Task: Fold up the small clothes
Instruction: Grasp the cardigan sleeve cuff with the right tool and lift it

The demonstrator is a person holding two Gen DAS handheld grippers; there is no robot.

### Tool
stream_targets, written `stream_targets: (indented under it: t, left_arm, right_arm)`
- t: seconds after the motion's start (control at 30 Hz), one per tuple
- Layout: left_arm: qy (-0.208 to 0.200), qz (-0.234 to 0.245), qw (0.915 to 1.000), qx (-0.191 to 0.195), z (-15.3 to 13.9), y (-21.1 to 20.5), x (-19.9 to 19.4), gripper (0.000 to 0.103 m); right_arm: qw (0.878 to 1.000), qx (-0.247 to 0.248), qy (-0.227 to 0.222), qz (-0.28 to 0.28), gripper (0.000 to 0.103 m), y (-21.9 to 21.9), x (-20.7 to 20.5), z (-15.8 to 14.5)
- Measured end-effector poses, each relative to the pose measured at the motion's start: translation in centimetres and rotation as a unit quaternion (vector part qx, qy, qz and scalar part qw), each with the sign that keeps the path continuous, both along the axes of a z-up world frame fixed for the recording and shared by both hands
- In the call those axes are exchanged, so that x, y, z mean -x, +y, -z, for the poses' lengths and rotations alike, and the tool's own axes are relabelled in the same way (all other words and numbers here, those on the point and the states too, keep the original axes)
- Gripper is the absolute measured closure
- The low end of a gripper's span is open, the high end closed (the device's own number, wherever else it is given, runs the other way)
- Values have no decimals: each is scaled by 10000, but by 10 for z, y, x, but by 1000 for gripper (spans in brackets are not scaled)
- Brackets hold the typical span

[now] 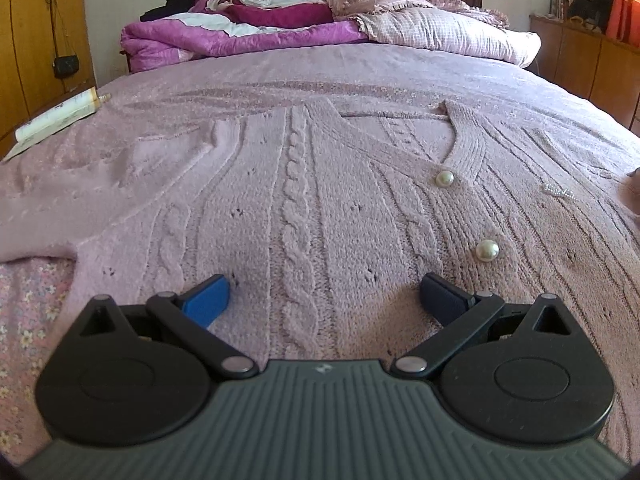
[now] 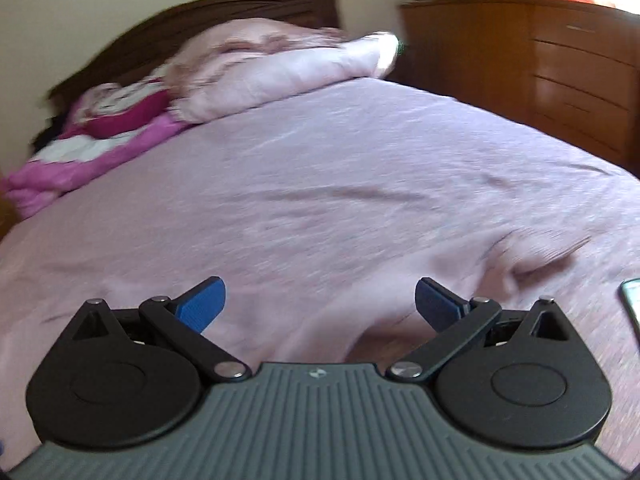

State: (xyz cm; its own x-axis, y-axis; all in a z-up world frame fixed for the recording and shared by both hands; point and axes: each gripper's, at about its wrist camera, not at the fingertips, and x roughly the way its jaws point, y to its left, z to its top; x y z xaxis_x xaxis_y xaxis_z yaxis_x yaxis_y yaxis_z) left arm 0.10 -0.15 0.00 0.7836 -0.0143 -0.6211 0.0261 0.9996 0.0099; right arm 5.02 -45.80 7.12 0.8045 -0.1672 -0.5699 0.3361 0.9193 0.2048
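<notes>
A pink cable-knit cardigan [image 1: 304,184] with pearl buttons [image 1: 487,250] lies spread flat, front up, on the pink bedspread [image 1: 320,68]. Its V-neck [image 1: 400,120] points toward the headboard and one sleeve [image 1: 60,208] stretches out to the left. My left gripper [image 1: 325,298] hovers low over the cardigan's lower body, open, with nothing between its blue fingers. The right wrist view is motion-blurred. There my right gripper [image 2: 320,304] stands open over pink fabric [image 2: 400,280], holding nothing; I cannot tell whether that fabric is the cardigan or the bedspread.
Folded magenta quilts [image 1: 224,36] and pink pillows [image 1: 420,20] are piled at the headboard. A cream tube [image 1: 60,118] lies at the bed's left edge. Wooden drawers [image 2: 560,68] stand right of the bed. A phone-like object [image 2: 632,300] lies at the right edge.
</notes>
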Motion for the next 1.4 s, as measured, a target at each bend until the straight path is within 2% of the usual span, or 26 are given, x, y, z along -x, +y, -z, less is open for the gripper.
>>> stream_targets:
  t: [0.23, 0.33, 0.47, 0.53, 0.6, 0.63, 0.67, 0.7, 0.77, 0.9, 1.1, 1.23, 1.4]
  left_arm:
    - [-92, 10, 9999, 43, 1, 3, 2, 0]
    - [-98, 10, 9999, 42, 2, 3, 3, 0]
    - [-95, 10, 9999, 42, 2, 4, 3, 0]
    - [-95, 11, 9999, 44, 2, 3, 3, 0]
    - [-97, 10, 9999, 41, 2, 4, 3, 0]
    - [-98, 10, 9999, 42, 2, 4, 3, 0]
    - [-100, 9, 9999, 38, 2, 4, 3, 0]
    - [-99, 10, 9999, 37, 1, 4, 3, 0]
    - [-98, 11, 9999, 40, 1, 5, 3, 0]
    - [-69, 18, 10000, 61, 0, 4, 2, 0]
    - [213, 71, 9996, 180, -11, 9, -5, 0]
    - [247, -1, 9981, 571, -28, 23, -3, 0]
    - [-81, -166, 9962, 857, -60, 47, 6, 0]
  right_arm:
    - [9944, 157, 354, 984, 0, -59, -38, 23]
    - [9895, 181, 643, 1282, 0, -71, -68, 38]
    - [9860, -202, 919, 1380, 2, -91, -81, 57]
    - [9856, -202, 925, 1398, 11, -93, -81, 62]
    - [9851, 60, 984, 1411, 38, -91, -82, 65]
    - [9845, 224, 1020, 1409, 48, -90, -82, 65]
    - [9844, 334, 1028, 1389, 67, -90, -84, 66]
    - [9857, 338, 979, 1332, 80, -92, -81, 64]
    - [9880, 139, 813, 1302, 93, -100, -73, 58]
    - [9928, -330, 86, 1147, 93, -112, -48, 35]
    - [9915, -729, -1014, 373, 94, -97, -16, -18]
    - [9833, -859, -1578, -286, 94, -68, -7, -55]
    - [9678, -1041, -2041, -1042, 94, -12, -8, -90]
